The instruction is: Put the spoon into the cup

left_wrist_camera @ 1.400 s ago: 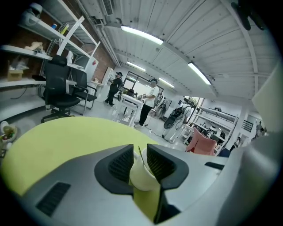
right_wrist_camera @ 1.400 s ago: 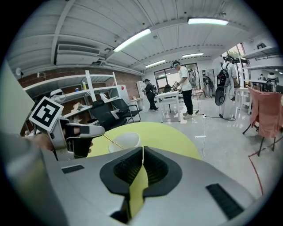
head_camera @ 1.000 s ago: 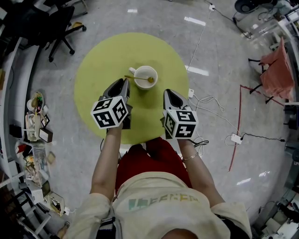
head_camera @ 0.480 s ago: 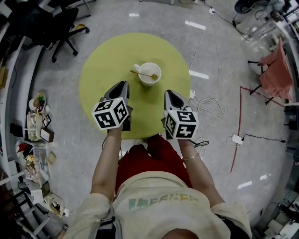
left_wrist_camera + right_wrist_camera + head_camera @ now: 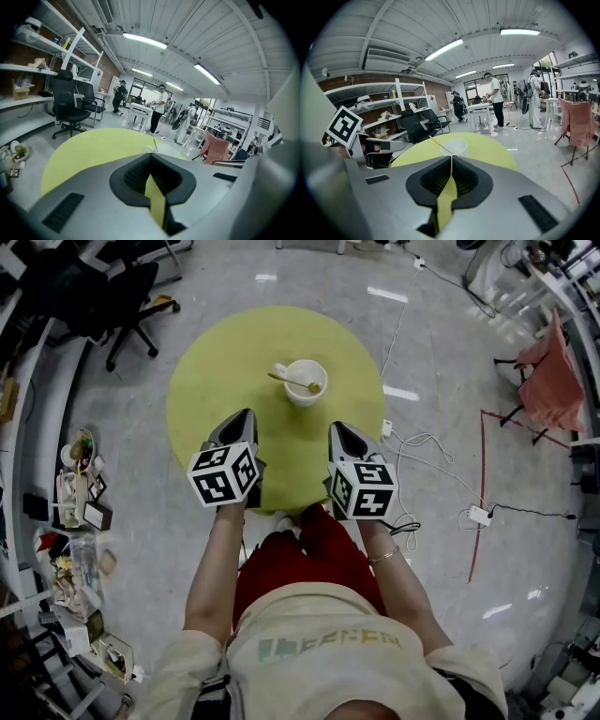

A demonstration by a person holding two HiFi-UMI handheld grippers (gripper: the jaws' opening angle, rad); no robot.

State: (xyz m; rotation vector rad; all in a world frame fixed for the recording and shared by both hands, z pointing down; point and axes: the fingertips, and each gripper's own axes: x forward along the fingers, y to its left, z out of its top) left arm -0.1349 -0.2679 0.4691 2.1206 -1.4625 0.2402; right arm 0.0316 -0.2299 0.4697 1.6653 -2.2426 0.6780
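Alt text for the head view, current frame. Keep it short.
Top-down: a white cup with a spoon in it, handle out over the rim, stands on a round yellow-green table. The left tongs and right tongs are held side by side short of the cup, touching neither.

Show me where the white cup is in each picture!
Head view: the white cup is in the upper middle, on the far part of the yellow-green round table.
Left gripper view: the cup peeks up just right of centre, below the middle.
Right gripper view: the cup is at the centre, below the middle.
Shared landmark: the yellow-green round table under it.
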